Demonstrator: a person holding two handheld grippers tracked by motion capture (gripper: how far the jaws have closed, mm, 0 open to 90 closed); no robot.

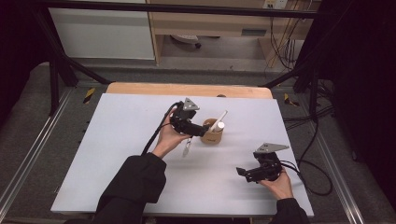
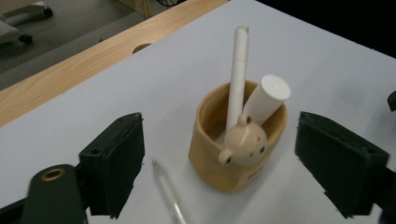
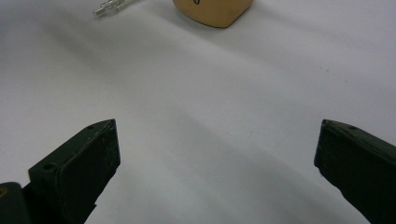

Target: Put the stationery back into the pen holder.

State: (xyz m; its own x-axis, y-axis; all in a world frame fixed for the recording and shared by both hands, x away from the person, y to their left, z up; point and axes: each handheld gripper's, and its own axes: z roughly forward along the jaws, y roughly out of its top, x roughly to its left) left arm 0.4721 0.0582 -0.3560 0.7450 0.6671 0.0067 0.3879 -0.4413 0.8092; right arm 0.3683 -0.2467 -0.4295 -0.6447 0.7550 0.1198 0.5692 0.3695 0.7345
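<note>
A tan cup (image 2: 212, 161) with a small bear face stands near the middle of the white tabletop (image 1: 116, 154). A thin white pen (image 2: 238, 79) and a thicker white marker (image 2: 267, 99) stand tilted inside it. A clear pen (image 2: 169, 198) lies flat on the table just beside the cup (image 1: 212, 136). My left gripper (image 1: 201, 130) hovers right at the cup's left side, open, with the cup seen between its wide jaws and not touched by the pads. Near the front right of the table, my right gripper (image 1: 242, 173) is open with nothing between its jaws, pointing toward the cup (image 3: 212, 11).
A strip of wooden table edge (image 1: 187, 88) runs along the far side of the white surface. Black cables (image 1: 313, 154) trail off the right side of the table. A dark frame and shelving stand beyond the table.
</note>
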